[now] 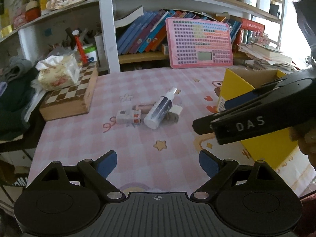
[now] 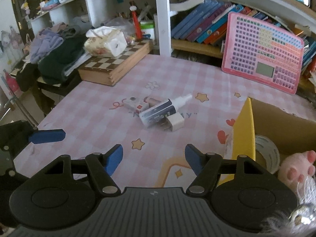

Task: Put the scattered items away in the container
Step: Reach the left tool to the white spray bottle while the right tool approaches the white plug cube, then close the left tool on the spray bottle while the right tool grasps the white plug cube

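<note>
A small pile lies mid-table: a white and blue spray bottle (image 1: 160, 108) (image 2: 161, 109), a white cube charger (image 1: 175, 109) (image 2: 175, 123), a small white and red box (image 1: 128, 116) (image 2: 136, 103) and a brownish tube (image 1: 145, 106). The yellow cardboard box (image 1: 235, 86) (image 2: 244, 130) stands at the right and holds a tape roll (image 2: 266, 154) and a pink plush paw (image 2: 296, 169). My left gripper (image 1: 158, 163) is open and empty, short of the pile. My right gripper (image 2: 154, 159) is open and empty beside the box, and it crosses the left wrist view (image 1: 246, 118).
A wooden chessboard box (image 1: 69, 98) (image 2: 116, 65) with a tissue pack (image 1: 57, 73) (image 2: 105, 43) stands at the left. A pink keyboard toy (image 1: 199, 43) (image 2: 262, 55) leans on the bookshelf at the back. Clothes (image 2: 55, 53) are piled at the far left.
</note>
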Demonstrator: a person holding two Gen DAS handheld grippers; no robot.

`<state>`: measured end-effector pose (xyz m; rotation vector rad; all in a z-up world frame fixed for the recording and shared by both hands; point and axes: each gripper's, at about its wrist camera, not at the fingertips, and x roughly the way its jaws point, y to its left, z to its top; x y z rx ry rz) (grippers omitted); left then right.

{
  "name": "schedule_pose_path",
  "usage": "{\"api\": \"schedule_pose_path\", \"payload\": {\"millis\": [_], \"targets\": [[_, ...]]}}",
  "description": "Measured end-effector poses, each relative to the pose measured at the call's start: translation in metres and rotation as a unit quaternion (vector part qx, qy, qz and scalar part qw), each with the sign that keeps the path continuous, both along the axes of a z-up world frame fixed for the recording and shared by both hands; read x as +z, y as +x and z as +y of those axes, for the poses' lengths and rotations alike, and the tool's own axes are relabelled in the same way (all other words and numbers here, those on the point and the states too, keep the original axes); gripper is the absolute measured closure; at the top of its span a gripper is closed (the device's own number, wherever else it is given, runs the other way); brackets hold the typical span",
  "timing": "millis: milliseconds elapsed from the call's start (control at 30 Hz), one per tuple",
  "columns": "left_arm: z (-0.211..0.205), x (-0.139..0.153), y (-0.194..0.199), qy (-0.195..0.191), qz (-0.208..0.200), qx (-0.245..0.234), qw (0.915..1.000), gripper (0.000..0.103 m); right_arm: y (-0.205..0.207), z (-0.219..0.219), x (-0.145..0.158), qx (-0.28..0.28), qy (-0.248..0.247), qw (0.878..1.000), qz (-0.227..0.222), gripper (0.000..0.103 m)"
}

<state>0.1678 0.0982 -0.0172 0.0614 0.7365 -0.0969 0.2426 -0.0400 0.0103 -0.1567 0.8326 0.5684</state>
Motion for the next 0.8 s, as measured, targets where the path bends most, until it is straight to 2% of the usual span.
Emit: {"api": "schedule_pose_path", "payload": {"millis": [233,333,533,733,800], "targets": [[0.003,-0.010,0.041,0.008,0.004,0.007,0.9999,0.012,0.051,0.009,-0.007,-0.037,0.026,0.998,0.051,0.048],[0.005,-0.015,0.060,0.010,0.005,0.003,0.9999,0.013,0.066,0.013,-0.010,-0.051,0.029,0.996,0.061,0.048],[0.005,-0.030,0.092,0.011,0.017,-0.016,0.9997,0.023,0.084,0.025,-0.014,-0.061,0.001,0.998,0.032,0.048],[0.004,-0.044,0.113,0.001,0.034,-0.034,0.9988,0.036,0.097,0.027,-0.019,-0.068,-0.004,0.997,0.037,0.048],[0.005,-0.047,0.120,-0.006,0.038,-0.035,0.9986,0.044,0.100,0.027,-0.023,-0.069,-0.009,0.997,0.041,0.048]]}}
